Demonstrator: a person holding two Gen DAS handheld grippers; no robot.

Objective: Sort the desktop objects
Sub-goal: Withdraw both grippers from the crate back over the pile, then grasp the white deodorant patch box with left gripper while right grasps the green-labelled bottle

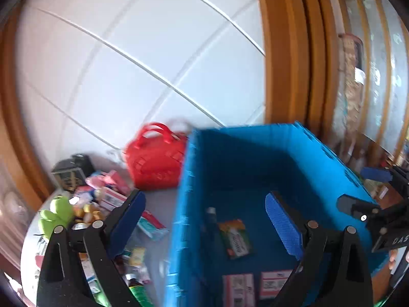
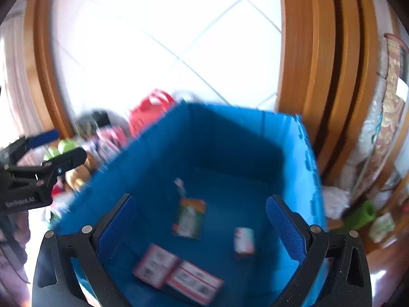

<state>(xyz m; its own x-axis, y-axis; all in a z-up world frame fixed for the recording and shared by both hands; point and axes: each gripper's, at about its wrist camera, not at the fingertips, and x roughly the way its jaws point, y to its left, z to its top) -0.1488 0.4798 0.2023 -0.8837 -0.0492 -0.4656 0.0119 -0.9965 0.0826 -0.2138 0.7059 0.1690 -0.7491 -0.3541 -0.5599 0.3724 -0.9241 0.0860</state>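
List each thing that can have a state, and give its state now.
Left gripper: jaws open, holding nothing.
Right gripper: jaws open, empty, above the crate.
Blue crate: open on top, partly filled.
Red-edged boxes: lying flat in the crate.
Red basket: upright, handles up.

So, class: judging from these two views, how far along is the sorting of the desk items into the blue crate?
Partly done. The blue crate already holds a few items: two red-and-white boxes, a green packet and a small box. Nothing is in hand: both the left tongs and right tongs are open and empty. A pile beside the red basket remains.
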